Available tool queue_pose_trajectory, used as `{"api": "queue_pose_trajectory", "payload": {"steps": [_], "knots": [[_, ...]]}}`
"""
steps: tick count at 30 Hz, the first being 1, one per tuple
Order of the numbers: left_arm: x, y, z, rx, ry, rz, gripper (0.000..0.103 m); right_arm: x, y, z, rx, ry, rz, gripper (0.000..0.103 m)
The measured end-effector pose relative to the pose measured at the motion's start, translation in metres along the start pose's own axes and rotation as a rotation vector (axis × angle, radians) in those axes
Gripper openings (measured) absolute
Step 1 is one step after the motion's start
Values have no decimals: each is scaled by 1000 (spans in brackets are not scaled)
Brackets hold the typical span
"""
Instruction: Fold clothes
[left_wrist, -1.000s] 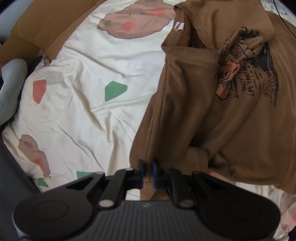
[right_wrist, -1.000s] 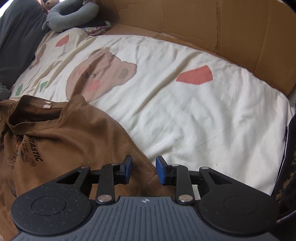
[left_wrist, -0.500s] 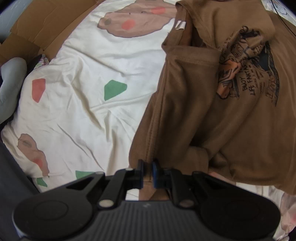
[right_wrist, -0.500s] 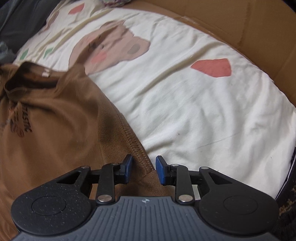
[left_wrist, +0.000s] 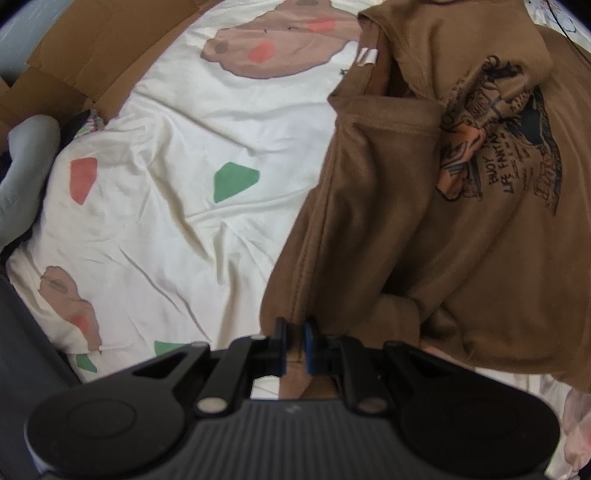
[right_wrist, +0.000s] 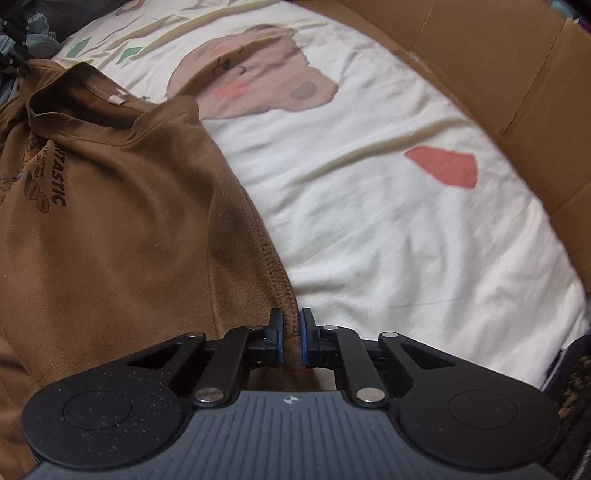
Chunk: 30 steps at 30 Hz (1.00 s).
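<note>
Both pairs of jaws are clamped on cloth: the left gripper (left_wrist: 294, 345) holds a stitched side edge of the brown T-shirt (left_wrist: 424, 206), and the right gripper (right_wrist: 291, 341) has just been closing and now pinches the hemmed edge on the shirt's far side, with the seam running straight up between its pads.

Taking the bear-print bedsheet (right_wrist: 388, 221) as the landmark: the shirt lies crumpled on top of it, collar (right_wrist: 85, 107) towards the big printed bear (right_wrist: 258, 77), body bunched rather than flat. A cardboard wall (right_wrist: 498, 55) stands along the sheet's far edge, and a grey cushion (left_wrist: 26, 177) sits off its corner, well apart from the shirt.

What could go wrong, biggest first. The garment is far from spread — a sleeve or flap is doubled over the chest print (left_wrist: 498, 136) in the left wrist view, so any fold made now would probably lock that lump inside. Next, each grip sits right at the fabric's edge; a sharp pull apart might slip the hem out of one pair of pads, and the shirt would drop askew on the sheet. It is also unclear whether either gripper holds one layer or two — lifting a single layer would open the shirt like a bag instead of stretching it. Smallest: the sheet itself is loose and wrinkled, and dragging the shirt across it could ruck it up underneath.
</note>
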<state>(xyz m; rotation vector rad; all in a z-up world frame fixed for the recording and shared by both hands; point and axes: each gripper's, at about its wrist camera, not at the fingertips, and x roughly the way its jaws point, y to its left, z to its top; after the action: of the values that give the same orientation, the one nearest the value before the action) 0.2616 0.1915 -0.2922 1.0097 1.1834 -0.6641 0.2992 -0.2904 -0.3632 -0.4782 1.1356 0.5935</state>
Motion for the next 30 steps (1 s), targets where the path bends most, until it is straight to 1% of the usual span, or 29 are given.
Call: {"api": "queue_pose_trajectory", "payload": {"steps": [8, 12, 17, 19, 23, 25, 28, 30], "knots": [[-3, 17, -5, -72, -27, 99, 7, -22, -5, 17, -45, -35, -150, 6], [-1, 30, -2, -135, -47, 150, 6, -29, -11, 34, -40, -69, -230, 6], [7, 50, 11, -229, -73, 212, 6, -33, -22, 60, -27, -101, -300, 6], [12, 58, 18, -274, -79, 229, 6, -31, -27, 72, -23, -106, -319, 6], [25, 78, 22, -385, -68, 214, 6, -22, -35, 93, -22, -105, -342, 6], [33, 85, 23, -421, -56, 219, 5, -14, -38, 104, -15, -97, -331, 6], [43, 98, 24, -475, -55, 224, 5, 0, -42, 118, -17, -73, -339, 6], [50, 105, 27, -489, -52, 228, 5, 8, -42, 126, -14, -57, -352, 6]]}}
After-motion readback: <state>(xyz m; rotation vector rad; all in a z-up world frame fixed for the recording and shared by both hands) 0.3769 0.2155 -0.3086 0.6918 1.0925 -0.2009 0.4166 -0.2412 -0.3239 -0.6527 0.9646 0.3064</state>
